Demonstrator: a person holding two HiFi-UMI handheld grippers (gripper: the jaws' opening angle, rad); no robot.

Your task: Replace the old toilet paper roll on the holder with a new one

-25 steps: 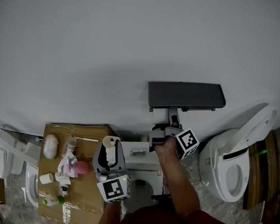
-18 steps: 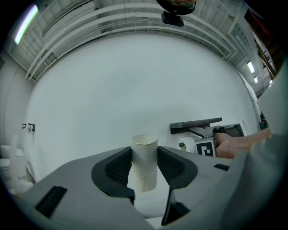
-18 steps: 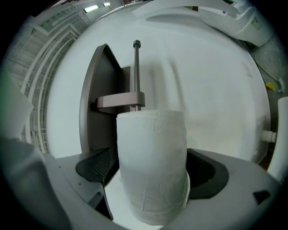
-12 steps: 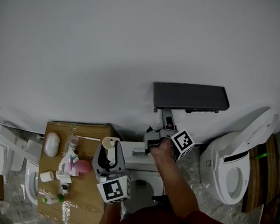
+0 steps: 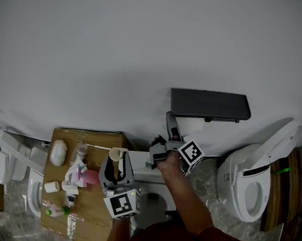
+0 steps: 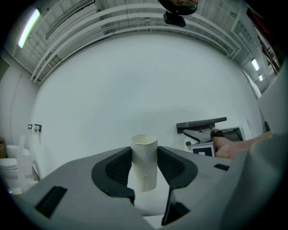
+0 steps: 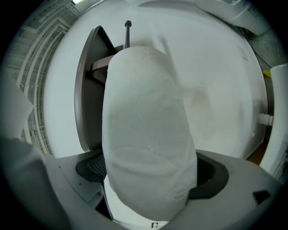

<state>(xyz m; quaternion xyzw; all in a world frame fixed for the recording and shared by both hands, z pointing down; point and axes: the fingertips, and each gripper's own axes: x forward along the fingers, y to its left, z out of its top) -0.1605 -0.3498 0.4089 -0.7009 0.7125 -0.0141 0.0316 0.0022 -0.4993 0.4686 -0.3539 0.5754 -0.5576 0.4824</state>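
My left gripper (image 5: 117, 164) (image 6: 144, 167) is shut on the empty cardboard tube (image 5: 117, 155) (image 6: 144, 155), which stands upright between its pads. In my right gripper (image 5: 179, 129) (image 7: 148, 179), the new white toilet paper roll (image 5: 192, 127) (image 7: 148, 134) is clamped and fills most of the right gripper view. The dark holder (image 5: 210, 104) (image 6: 201, 124) (image 7: 90, 85) hangs on the white wall, with its thin rod (image 7: 128, 33) bare. The new roll sits just below and to the left of the holder, apart from the rod.
A toilet (image 5: 251, 178) with its lid raised stands at the right. At the left a cardboard box (image 5: 94, 137) carries a white lump (image 5: 58, 152), a pink item (image 5: 88, 179) and small bottles. A white cistern (image 5: 143, 161) lies between my arms.
My right gripper has slid left with the new roll, away from under the holder. The left gripper keeps its place with the tube in it.
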